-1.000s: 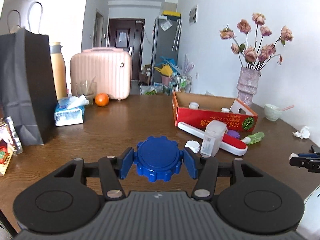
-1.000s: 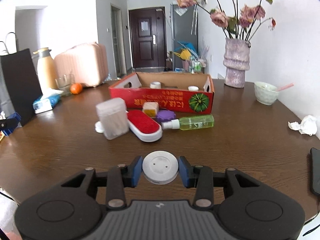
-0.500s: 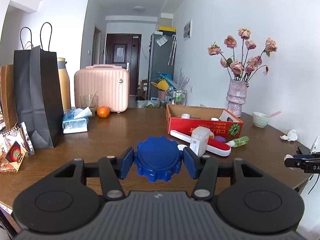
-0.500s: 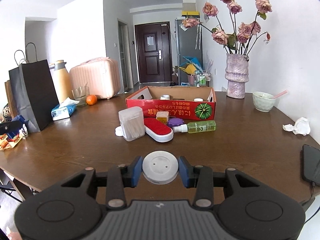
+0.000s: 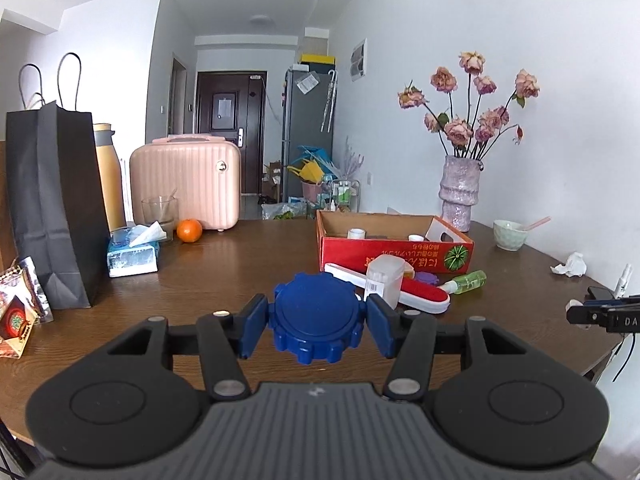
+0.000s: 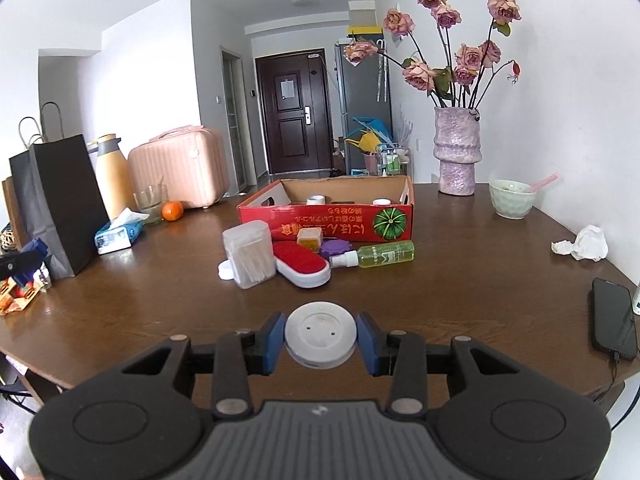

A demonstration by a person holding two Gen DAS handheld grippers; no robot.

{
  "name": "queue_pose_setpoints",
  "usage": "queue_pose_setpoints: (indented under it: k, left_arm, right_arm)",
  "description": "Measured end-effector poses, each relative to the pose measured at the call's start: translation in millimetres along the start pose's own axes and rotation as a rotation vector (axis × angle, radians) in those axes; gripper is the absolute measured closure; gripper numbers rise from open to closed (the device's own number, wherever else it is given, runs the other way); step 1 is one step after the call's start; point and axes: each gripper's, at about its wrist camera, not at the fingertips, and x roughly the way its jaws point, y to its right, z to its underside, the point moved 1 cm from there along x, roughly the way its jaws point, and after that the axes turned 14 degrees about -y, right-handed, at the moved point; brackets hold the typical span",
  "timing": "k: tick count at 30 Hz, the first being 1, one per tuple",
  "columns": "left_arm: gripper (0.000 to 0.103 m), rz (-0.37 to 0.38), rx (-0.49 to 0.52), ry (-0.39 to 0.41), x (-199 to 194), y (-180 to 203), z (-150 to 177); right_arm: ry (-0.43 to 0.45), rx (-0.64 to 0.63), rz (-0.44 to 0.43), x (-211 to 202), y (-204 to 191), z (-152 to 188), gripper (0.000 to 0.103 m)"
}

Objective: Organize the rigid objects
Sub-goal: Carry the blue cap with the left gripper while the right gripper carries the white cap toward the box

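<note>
Here the left gripper (image 5: 316, 320) clamps a blue lid (image 5: 316, 318) above the table (image 5: 224, 264), flat face up, round, so with no long axis. The right gripper (image 6: 320, 340) clamps a white cap (image 6: 320, 336) likewise. Both could slip out, I think, because the pads touch only thin rims, well before the red box (image 6: 332, 220).

Both wrist views face the red box (image 5: 394, 254) (image 6: 326, 218) across the table.
</note>
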Motion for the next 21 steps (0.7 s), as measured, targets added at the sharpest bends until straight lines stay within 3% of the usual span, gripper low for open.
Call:
queue_pose_setpoints:
  k: [14,21]
  left_arm:
    - [0.048,-0.006,-0.007,-0.053,88,-6,-49]
    - [0.048,0.008,0.013,-0.018,139,-9,-94]
  right_arm:
    - [-0.029,0.031,0.018,63,25,-62,0.064]
    - [-0.001,0.040,0.056,95,42,-97,0.064]
